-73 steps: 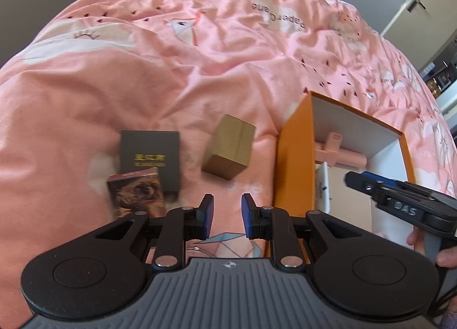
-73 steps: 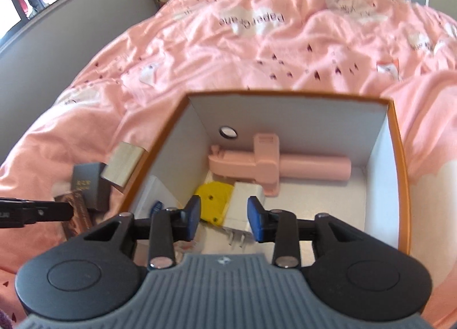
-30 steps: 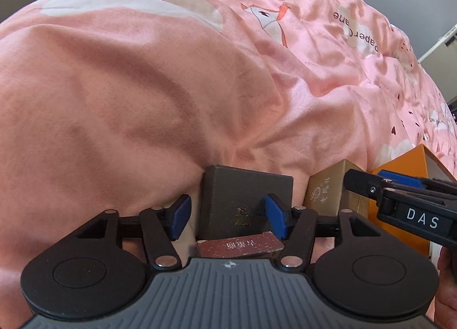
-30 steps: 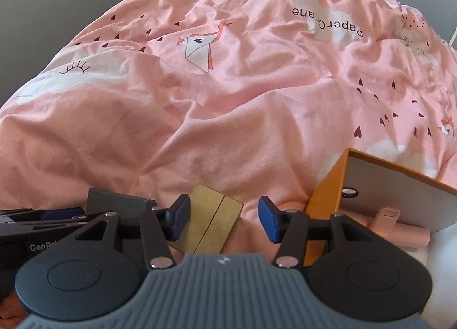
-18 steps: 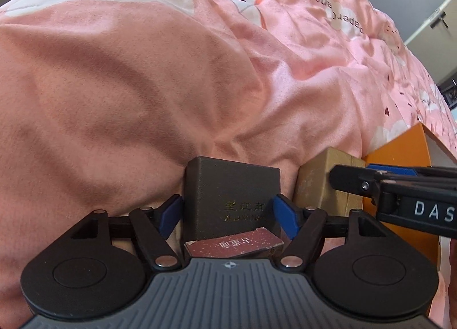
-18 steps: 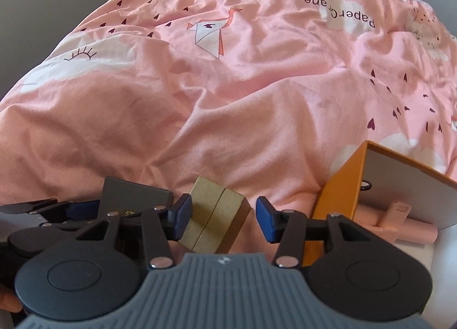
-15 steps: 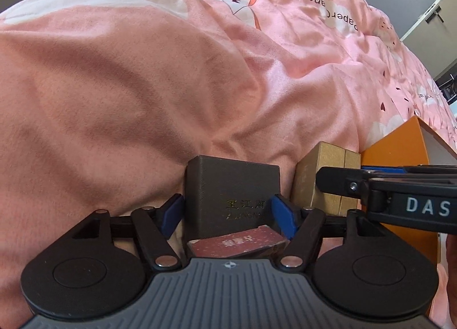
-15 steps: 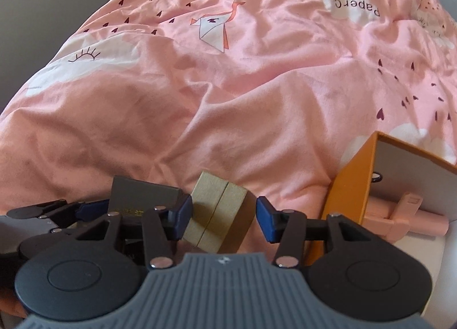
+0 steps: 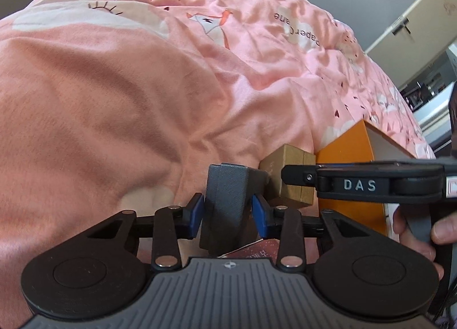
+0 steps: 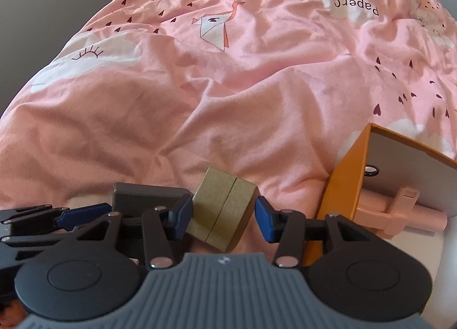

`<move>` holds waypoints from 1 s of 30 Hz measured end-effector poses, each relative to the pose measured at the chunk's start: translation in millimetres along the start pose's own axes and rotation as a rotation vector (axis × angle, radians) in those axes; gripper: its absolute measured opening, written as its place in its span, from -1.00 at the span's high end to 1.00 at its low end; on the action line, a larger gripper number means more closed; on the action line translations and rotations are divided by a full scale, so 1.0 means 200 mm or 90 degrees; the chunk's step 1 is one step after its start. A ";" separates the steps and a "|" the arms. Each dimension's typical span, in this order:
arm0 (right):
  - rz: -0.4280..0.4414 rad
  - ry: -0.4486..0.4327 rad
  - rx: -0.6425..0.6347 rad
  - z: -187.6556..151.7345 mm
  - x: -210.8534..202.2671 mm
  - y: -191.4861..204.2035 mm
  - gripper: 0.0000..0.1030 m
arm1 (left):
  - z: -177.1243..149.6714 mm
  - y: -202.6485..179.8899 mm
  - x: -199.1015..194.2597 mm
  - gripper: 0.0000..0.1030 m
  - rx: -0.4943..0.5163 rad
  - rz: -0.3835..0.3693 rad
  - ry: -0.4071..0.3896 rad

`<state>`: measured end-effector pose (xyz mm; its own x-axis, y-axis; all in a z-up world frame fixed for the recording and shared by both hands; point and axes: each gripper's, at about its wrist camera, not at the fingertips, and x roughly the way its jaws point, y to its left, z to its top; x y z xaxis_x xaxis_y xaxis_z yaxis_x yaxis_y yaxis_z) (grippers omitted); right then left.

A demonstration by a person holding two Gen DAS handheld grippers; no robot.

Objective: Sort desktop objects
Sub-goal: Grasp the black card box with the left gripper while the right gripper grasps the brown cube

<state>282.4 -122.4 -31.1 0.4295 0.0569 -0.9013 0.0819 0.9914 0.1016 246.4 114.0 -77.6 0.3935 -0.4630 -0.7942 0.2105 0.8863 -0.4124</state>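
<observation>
Left gripper (image 9: 227,212) jaws closing, pads already pressing the dark grey box (image 9: 225,200), tilted on the pink duvet (image 9: 114,106). Right gripper (image 10: 223,216) straddles the gold box (image 10: 221,212), left pad touching, right pad just clear; it sits just left of the orange box (image 10: 342,186).

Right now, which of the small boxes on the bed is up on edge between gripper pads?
The dark grey box, tipped upright between the closing left gripper pads. The gold box sits tilted inside the right gripper, ungripped.
</observation>
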 end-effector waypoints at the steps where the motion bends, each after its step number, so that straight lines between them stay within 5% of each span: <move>1: 0.000 0.002 -0.002 0.00 0.00 0.00 0.02 | -0.01 -0.01 0.00 0.18 0.011 -0.003 0.004; 4: 0.003 0.007 -0.002 0.00 0.02 0.01 0.02 | -0.03 -0.01 0.06 0.25 0.020 -0.048 0.039; 18: 0.026 0.012 0.013 -0.03 0.02 0.00 0.26 | -0.06 0.00 0.06 0.26 -0.019 -0.020 0.008; 30: -0.020 0.010 0.066 0.01 0.10 0.04 -0.13 | -0.07 -0.02 0.06 0.27 0.000 -0.022 0.003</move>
<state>294.0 -113.3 -47.8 0.4116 0.0283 -0.9109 0.1881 0.9754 0.1153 237.9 103.9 -92.2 0.3822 -0.4940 -0.7810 0.2242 0.8695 -0.4402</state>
